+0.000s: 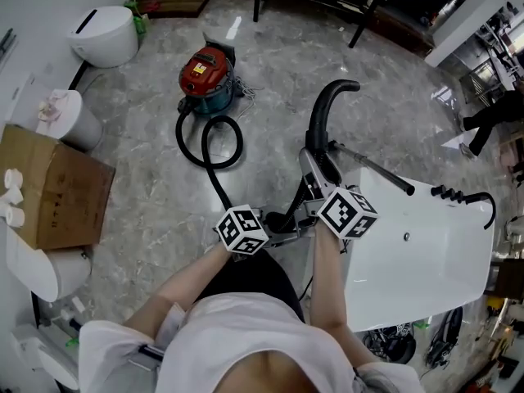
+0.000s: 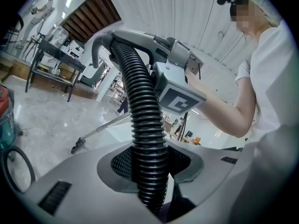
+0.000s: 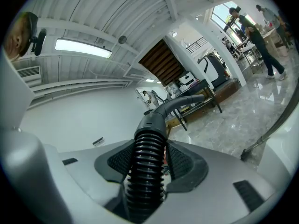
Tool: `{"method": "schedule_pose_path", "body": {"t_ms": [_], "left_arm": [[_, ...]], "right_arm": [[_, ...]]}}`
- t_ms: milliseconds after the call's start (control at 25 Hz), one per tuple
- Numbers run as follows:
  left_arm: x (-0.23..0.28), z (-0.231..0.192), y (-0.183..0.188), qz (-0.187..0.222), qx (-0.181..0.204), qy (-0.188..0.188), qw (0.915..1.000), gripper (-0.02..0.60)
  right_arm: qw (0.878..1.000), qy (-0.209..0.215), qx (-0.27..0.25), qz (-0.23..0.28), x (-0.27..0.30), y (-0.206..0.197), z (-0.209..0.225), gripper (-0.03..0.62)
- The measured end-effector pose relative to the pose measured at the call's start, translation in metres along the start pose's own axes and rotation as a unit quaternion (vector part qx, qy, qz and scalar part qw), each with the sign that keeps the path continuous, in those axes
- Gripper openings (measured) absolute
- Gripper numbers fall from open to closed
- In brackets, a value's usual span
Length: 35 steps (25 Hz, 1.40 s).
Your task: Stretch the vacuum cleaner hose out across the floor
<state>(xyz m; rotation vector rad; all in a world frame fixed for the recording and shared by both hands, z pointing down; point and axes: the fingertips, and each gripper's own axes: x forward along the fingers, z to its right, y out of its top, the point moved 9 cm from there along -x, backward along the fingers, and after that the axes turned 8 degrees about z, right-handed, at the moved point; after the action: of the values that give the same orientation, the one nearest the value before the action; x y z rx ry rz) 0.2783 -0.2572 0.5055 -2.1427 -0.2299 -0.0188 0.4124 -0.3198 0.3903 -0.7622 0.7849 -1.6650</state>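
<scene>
Marble floor [image 1: 393, 113] fills the head view, with a white tub [image 1: 426, 252] along its right edge and a cardboard box [image 1: 61, 191] at its left edge. The red vacuum cleaner [image 1: 206, 74] stands near the floor's far edge. From it the black ribbed hose [image 1: 239, 144] lies in one loose loop on the floor, then rises towards the person and passes through both tools. Its curved rigid end [image 1: 326, 109] sticks up beyond the right one.

The left gripper [image 2: 149, 167] is clamped round the ribbed hose, its pads pressing the ribs on either side. The right gripper [image 3: 147, 164] grips the same hose just below the smooth collar.

The loop shows the stretch is only partly done. To finish it well, I would hold both grips firm and draw the hose low and level away from the canister. A steady pull should let the loop open without kinking or dragging the cleaner, and the hose should stay clear of the tub.
</scene>
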Motion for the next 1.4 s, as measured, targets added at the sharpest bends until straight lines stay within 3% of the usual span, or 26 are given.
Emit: {"method": "schedule_pose_path", "body": {"t_ms": [600, 1400], "left_arm": [[-0.045, 0.028, -0.023, -0.005, -0.007, 0.001, 1.0, 0.165], [-0.15, 0.153, -0.104, -0.001, 0.026, 0.009, 0.9996, 0.165]], "right_arm": [[1.0, -0.004, 0.021, -0.011, -0.015, -0.035, -0.038, 0.209], [1.0, 0.018, -0.002, -0.017, -0.115, -0.118, -0.168, 0.21]]}}
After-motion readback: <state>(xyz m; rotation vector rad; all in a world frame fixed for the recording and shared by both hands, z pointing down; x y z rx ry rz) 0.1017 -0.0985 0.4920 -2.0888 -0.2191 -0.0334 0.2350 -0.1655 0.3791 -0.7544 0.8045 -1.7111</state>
